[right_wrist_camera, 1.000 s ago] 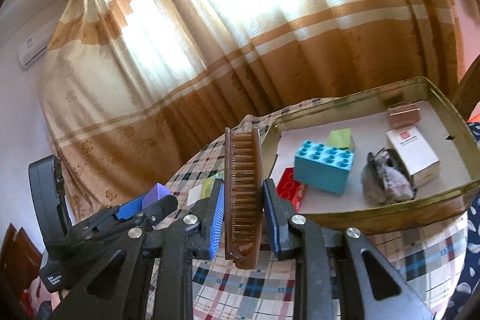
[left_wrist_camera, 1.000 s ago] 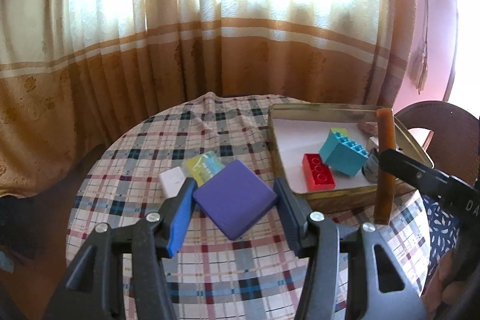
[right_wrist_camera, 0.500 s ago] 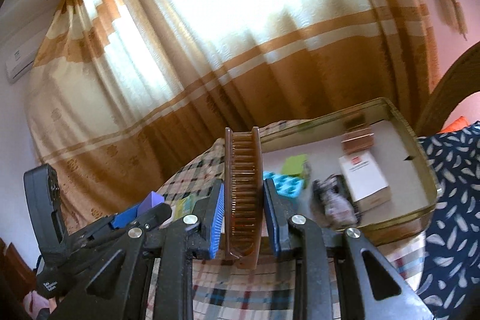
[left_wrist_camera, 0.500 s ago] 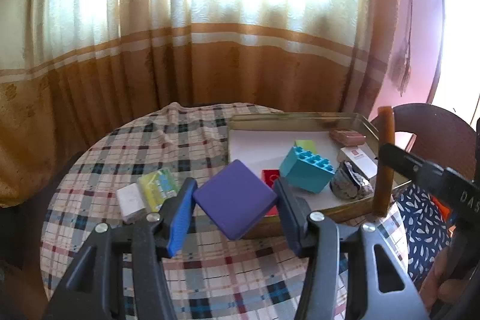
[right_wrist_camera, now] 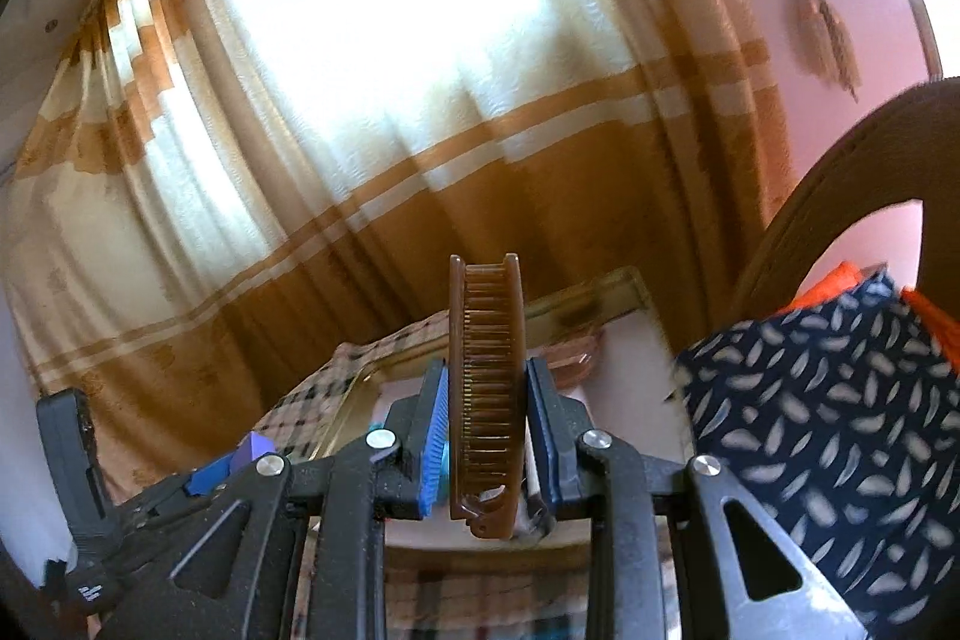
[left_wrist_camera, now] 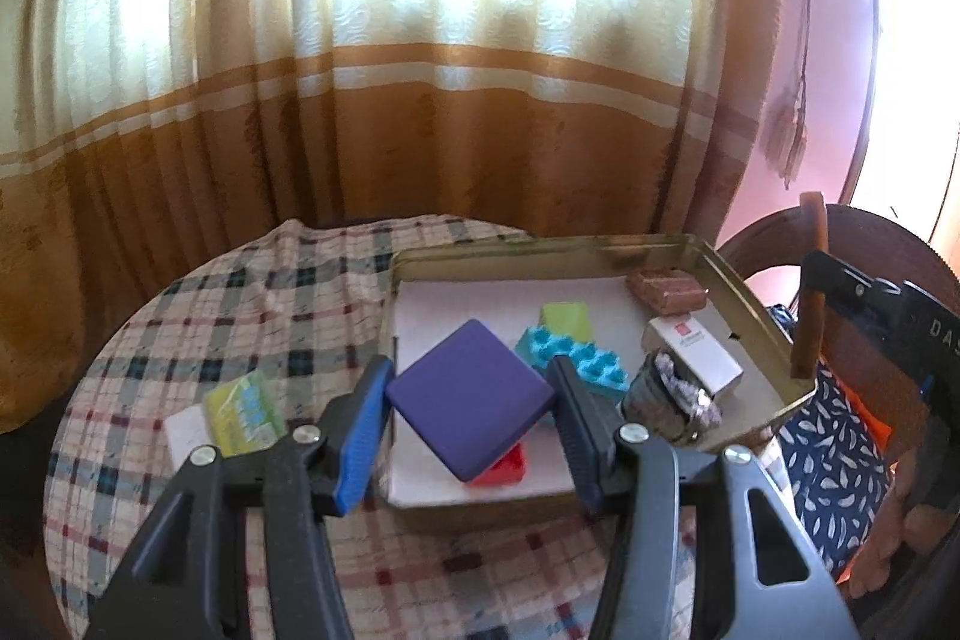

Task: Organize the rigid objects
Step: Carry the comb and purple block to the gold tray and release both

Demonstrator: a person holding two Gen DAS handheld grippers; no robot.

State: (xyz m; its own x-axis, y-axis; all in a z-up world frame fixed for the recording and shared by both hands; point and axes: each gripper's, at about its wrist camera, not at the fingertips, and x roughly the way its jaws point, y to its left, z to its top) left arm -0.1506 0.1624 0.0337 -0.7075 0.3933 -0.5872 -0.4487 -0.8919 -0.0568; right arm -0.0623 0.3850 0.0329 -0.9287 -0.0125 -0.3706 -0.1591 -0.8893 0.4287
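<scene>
Now my left tool point(left_wrist_camera: 471, 397) pinches the purple tile point(left_wrist_camera: 469, 397) above the tin tray point(left_wrist_camera: 774, 340) for dropping; my right tool point(right_wrist_camera: 486, 412) pinches the brown comb point(right_wrist_camera: 486, 394).

Left gripper point(left_wrist_camera: 471, 409) is clamped corner to corner on a flat purple square point(left_wrist_camera: 470, 396), holding it in the air over the near end of the gold tin tray point(left_wrist_camera: 774, 340) and pointing down at it. Right gripper point(right_wrist_camera: 486, 415) is squeezed tight on a brown comb point(right_wrist_camera: 486, 388) that stands upright between its blue pads, off the tray's right side and aimed only slightly downward. At the bottom right of the left wrist view, a bit of the person's hand point(left_wrist_camera: 900, 532) shows under the right gripper.
</scene>
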